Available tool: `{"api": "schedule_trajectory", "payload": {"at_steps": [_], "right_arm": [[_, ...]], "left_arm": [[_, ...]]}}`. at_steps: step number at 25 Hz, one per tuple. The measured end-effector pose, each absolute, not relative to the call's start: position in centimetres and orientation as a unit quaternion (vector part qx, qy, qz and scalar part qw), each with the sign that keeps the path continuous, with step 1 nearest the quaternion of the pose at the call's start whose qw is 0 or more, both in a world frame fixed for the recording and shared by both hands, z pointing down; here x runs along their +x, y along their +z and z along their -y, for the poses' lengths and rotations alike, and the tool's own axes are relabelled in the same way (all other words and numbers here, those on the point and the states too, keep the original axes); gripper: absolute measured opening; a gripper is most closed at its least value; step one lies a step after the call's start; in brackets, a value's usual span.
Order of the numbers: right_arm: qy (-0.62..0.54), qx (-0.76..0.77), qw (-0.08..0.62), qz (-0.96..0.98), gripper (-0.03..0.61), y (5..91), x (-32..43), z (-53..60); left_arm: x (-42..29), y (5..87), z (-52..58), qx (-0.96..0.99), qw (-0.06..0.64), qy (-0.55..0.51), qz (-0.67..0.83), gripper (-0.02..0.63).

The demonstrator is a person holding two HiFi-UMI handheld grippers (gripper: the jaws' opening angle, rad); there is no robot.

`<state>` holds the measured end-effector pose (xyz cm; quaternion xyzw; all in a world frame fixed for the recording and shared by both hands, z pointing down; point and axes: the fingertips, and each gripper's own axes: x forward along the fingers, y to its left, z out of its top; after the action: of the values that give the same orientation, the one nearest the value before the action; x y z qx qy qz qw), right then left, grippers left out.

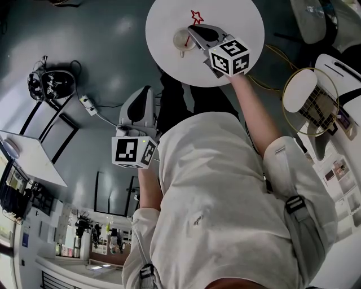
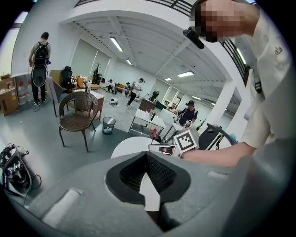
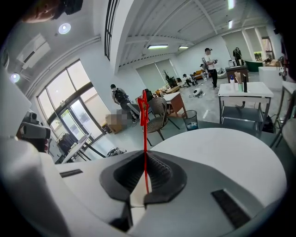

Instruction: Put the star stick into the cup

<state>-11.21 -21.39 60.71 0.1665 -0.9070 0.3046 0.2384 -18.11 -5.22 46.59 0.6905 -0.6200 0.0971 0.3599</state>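
Observation:
A thin red star stick (image 3: 145,152) stands upright between the fingers of my right gripper (image 3: 144,159), which is shut on it; its red star (image 3: 142,107) is at the top. In the head view the star (image 1: 197,16) shows above the right gripper (image 1: 193,31), and a thin red line of the stick lies over the mouth of the white cup (image 1: 181,41) on the round white table (image 1: 237,22). The cup is hidden in the right gripper view. My left gripper (image 1: 145,91) hangs off the table over the floor, shut (image 2: 147,159) and empty.
A dark grey floor lies around the table, with cables and a power strip (image 1: 88,103) at the left. White chairs (image 1: 316,96) stand at the right. In the left gripper view a wicker chair (image 2: 78,118) and a bin (image 2: 108,125) stand beyond the table.

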Motion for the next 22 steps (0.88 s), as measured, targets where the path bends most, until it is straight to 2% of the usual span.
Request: {"api": "schedule_trajectory", "payload": {"at_steps": [10, 22], "right_arm": [[0.317, 0.190, 0.228, 0.901, 0.018, 61.7, -10.8, 22.2], [0.324, 0.213, 0.237, 0.891, 0.049, 63.0, -10.3, 23.1]], "left_arm": [[-18.3, 46.6, 5.0, 0.687, 0.359, 0.098, 0.624, 0.011], [-18.2, 46.8, 4.8, 0.689, 0.358, 0.103, 0.621, 0.011]]}}
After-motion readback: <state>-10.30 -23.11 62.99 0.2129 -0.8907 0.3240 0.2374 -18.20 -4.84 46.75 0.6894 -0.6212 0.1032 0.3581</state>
